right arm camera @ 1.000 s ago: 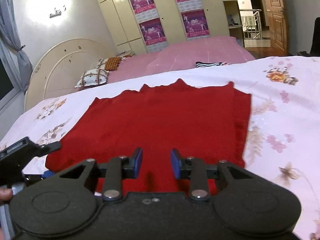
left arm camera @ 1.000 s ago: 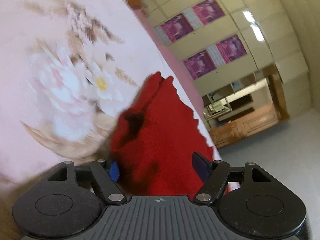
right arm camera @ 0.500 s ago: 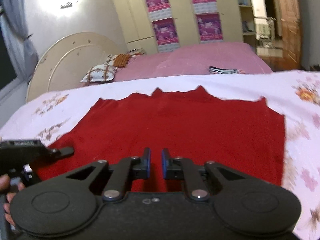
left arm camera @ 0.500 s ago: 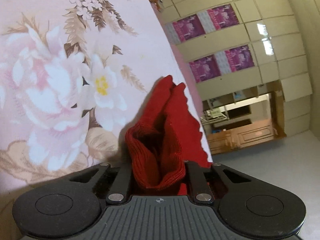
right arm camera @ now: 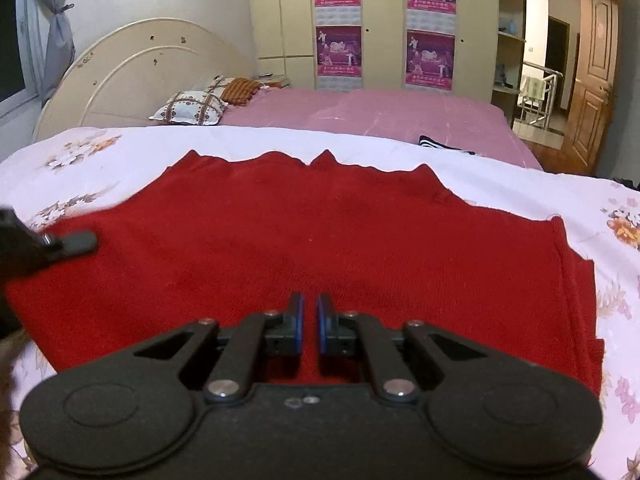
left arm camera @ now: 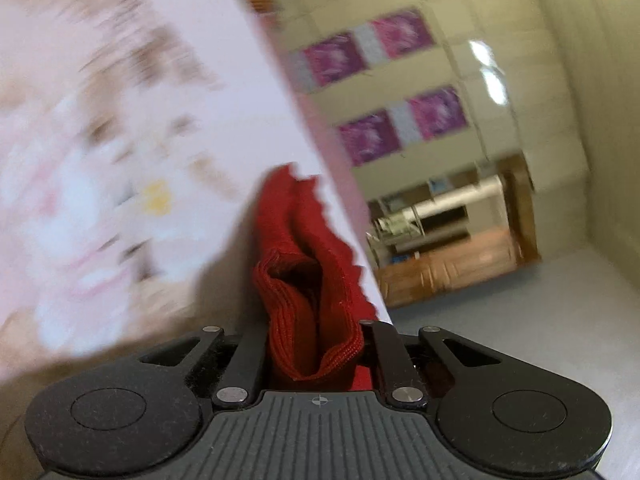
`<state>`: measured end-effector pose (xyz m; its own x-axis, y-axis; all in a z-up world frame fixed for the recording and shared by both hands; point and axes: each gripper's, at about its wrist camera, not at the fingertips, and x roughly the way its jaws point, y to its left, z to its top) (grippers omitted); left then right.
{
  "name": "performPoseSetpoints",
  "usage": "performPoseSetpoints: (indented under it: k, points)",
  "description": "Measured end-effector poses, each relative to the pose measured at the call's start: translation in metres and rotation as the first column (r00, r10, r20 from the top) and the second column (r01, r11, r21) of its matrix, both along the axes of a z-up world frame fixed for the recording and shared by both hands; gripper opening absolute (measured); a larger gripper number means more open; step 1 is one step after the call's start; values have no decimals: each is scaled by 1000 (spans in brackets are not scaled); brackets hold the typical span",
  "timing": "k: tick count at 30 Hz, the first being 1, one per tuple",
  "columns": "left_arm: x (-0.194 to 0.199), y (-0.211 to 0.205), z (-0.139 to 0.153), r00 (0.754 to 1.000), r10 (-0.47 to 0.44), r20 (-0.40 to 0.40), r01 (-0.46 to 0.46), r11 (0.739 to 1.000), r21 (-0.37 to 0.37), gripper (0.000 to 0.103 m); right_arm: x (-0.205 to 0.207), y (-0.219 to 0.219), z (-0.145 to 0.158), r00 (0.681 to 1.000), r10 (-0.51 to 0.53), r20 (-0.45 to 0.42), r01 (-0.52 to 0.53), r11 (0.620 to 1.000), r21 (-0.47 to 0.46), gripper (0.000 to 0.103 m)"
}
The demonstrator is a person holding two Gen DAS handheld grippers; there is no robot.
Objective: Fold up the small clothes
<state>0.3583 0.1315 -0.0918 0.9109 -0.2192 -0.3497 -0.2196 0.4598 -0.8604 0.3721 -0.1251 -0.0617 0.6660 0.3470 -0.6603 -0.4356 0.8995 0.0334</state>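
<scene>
The right wrist view shows a red knitted garment [right arm camera: 320, 240] lying spread flat on a white bedsheet with a flower print [right arm camera: 600, 208]. The garment covers most of the middle of the sheet, and its far edge has several small points. The right gripper [right arm camera: 309, 330] is low over the near edge of the garment. Its two blue-padded fingers [right arm camera: 297, 328] are drawn close together, with only a thin gap between them. Whether cloth is caught in this gap I cannot tell, because the near hem is hidden under the gripper body. At the left edge of this view, the black tip of the left gripper [right arm camera: 72, 242] sits on the left side of the garment.

In the left wrist view, which is blurred on the sheet side, the left gripper [left arm camera: 316, 344] is closed on a bunched fold of the red garment [left arm camera: 308, 300]. The ribbed edge of the cloth stands up between its two black fingers [left arm camera: 250, 356] and makes an open pocket shape. The rest of the garment runs away from the gripper along the flowered sheet [left arm camera: 120, 160].

Behind the sheet lies a pink bed cover [right arm camera: 380, 116], with a patterned pillow [right arm camera: 188, 108] near a cream rounded headboard [right arm camera: 132, 76]. A cream wardrobe carries purple posters [right arm camera: 430, 58], and a brown wooden door [right arm camera: 592, 92] stands at the right.
</scene>
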Motion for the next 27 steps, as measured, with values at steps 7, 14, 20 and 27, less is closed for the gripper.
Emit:
performPoseSetpoints:
  k: [7, 14, 20, 27]
  points:
    - [55, -67, 99, 944, -329, 38, 303, 903, 304, 12, 27, -47, 0, 974, -87, -210, 149, 943, 298, 1]
    - [121, -215, 95, 743, -624, -242, 652, 593, 473, 12, 16, -209, 13, 893, -186, -410, 436, 583, 686, 40]
    - [108, -270, 77, 690, -673, -267, 689, 497, 528, 62, -13, -276, 29, 904, -222, -366, 425, 568, 705, 66]
    - [94, -169, 108, 808, -583, -88, 550, 692, 467, 62, -9, -239, 30, 947, -159, -278, 302, 737, 605, 61]
